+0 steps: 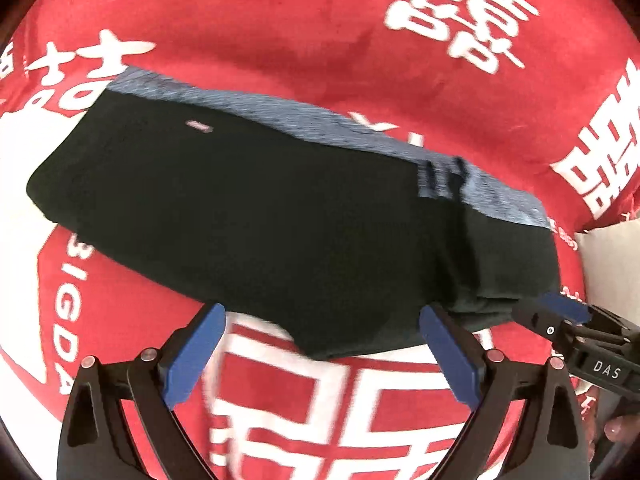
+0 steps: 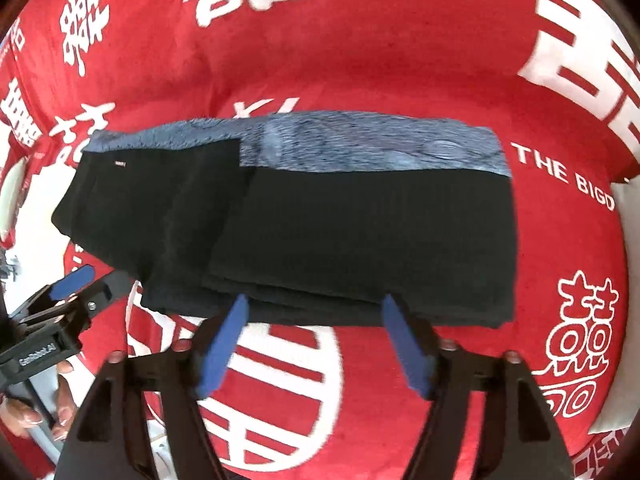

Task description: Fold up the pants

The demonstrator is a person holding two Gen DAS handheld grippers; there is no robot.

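The black pants (image 1: 256,216) lie folded into a compact stack on the red cloth, with a blue-grey fleecy lining (image 1: 280,116) showing along the far edge. In the right wrist view the pants (image 2: 320,232) show several stacked layers. My left gripper (image 1: 324,312) hovers over the stack's near edge, open, with nothing between its blue pads. My right gripper (image 2: 316,300) is also open and empty above the near edge. Each gripper shows in the other's view: the right gripper (image 1: 560,312) beside the stack's right end, the left gripper (image 2: 76,280) off its left corner.
A red cloth (image 1: 320,32) with large white characters covers the whole surface around the pants. A pale cushion-like thing (image 1: 612,264) sits at the right edge. A person's fingers (image 2: 24,416) hold the left gripper's handle.
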